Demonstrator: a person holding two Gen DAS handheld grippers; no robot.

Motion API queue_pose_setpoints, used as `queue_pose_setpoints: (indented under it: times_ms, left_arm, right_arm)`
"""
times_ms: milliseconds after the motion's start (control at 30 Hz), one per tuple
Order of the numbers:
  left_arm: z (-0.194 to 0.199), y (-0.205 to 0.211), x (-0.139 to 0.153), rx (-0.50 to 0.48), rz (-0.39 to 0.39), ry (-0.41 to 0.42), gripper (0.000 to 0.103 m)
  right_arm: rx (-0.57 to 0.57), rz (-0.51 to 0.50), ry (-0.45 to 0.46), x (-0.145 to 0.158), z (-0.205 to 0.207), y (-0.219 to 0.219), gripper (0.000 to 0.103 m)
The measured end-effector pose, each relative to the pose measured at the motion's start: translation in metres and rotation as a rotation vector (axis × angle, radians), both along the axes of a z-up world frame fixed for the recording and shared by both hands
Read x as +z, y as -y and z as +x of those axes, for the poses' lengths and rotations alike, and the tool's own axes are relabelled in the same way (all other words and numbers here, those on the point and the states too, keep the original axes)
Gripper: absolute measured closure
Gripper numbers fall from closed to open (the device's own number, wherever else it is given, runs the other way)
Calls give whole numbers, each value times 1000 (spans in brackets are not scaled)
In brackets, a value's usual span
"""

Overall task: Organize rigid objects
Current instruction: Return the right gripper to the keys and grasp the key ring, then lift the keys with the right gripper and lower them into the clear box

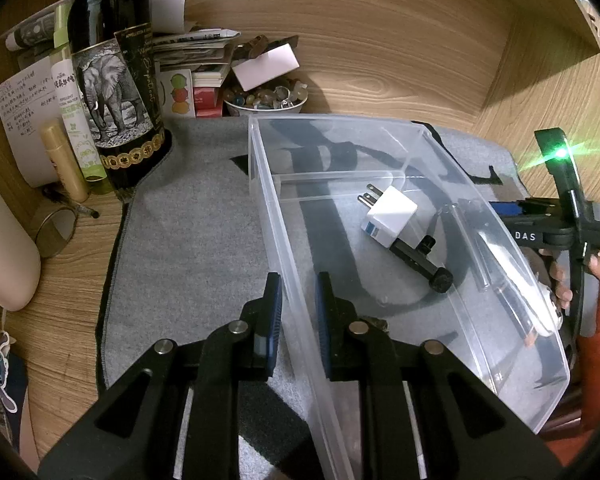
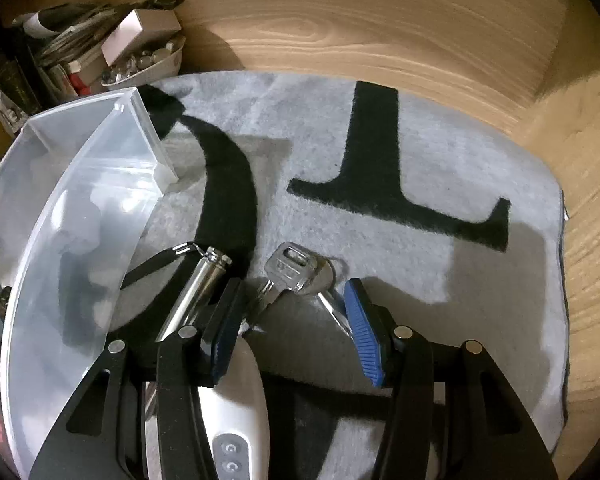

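1. A clear plastic bin [image 1: 380, 208] is sitting on a grey mat [image 1: 188, 232] with black lettering, which is lying on a wooden desk [image 1: 380, 48]. An inner divider is splitting the bin into compartments.
2. In the nearer compartment a white plug adapter [image 1: 388, 212] is lying on its side with its prongs pointing toward the divider, and a black rod-like tool [image 1: 422, 260] is lying touching it.
3. The left gripper [image 1: 298, 312] is straddling the bin's left wall, one blue pad outside and one inside; the jaws are standing only slightly apart, and whether the pads are actually pressing the wall cannot be told.
4. The right gripper [image 2: 296, 328] is hovering low over the mat just beside the bin's right wall, its jaws spread wide and holding nothing.
5. Between and just ahead of its fingers a silver key [image 2: 288, 276] is lying flat on the mat, with a second metal piece beside it.
6. A shiny metal cylinder [image 2: 196, 292] with a black strap is lying next to the left finger, and a white remote-like device [image 2: 240, 420] with round buttons is lying under the gripper.
7. At the desk's back, a dark wine bottle [image 1: 112, 80] with an elephant label, a bowl of stones [image 1: 266, 100] and stacked papers are standing well apart from the bin.
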State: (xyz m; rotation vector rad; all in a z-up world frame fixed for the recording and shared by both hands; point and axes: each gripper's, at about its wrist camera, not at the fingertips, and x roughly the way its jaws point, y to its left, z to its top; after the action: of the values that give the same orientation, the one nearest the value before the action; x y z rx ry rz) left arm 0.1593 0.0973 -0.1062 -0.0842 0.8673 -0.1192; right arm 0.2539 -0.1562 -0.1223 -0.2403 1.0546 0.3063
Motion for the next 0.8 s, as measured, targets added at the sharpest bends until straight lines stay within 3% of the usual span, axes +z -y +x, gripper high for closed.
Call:
queue_pose_setpoints:
  times_ms: [167, 400, 800]
  left_arm:
    - [0, 0, 0, 1, -1, 1, 87]
    - [0, 0, 0, 2, -2, 1, 87]
    - [0, 0, 0, 2, -1, 2, 87]
  right_arm:
    - [16, -4, 8, -1, 3, 0, 57]
    - [-11, 1, 40, 0, 9, 4, 80]
    - [-100, 52, 141, 24, -4, 27, 80]
